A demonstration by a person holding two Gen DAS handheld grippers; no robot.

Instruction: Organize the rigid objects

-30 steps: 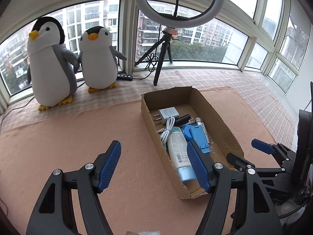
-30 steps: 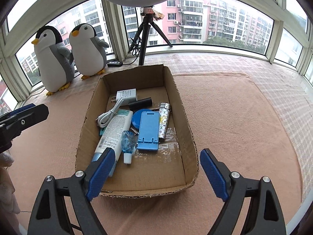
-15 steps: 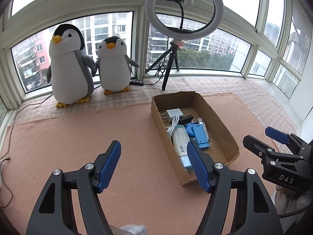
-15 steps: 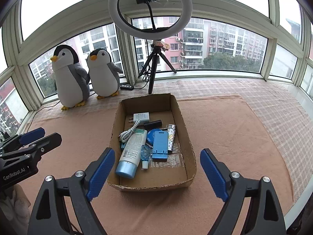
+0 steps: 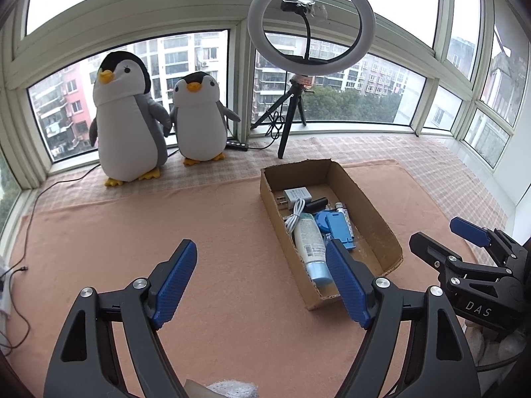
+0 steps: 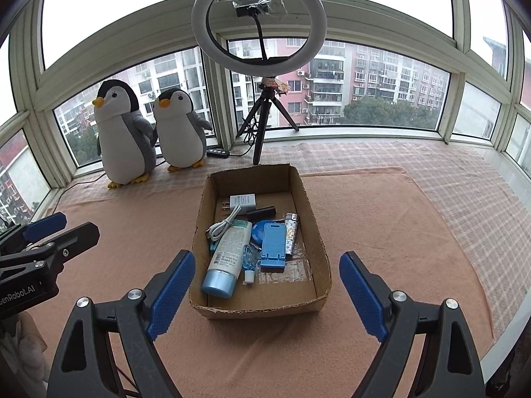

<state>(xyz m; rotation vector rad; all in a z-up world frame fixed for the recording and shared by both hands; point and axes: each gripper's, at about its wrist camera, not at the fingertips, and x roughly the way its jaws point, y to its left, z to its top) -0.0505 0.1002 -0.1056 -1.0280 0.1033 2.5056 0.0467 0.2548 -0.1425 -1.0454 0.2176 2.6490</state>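
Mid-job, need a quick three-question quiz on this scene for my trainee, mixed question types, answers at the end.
1. True or false: the right gripper holds the white tube.
2. Where does the charger lie in the cardboard box: near end or far end?
3. Which lies right of the blue stand? A) cable B) lighter C) small bottle

Key: 1 false, both grippers open and empty, left gripper too. 2 far end. 3 B.
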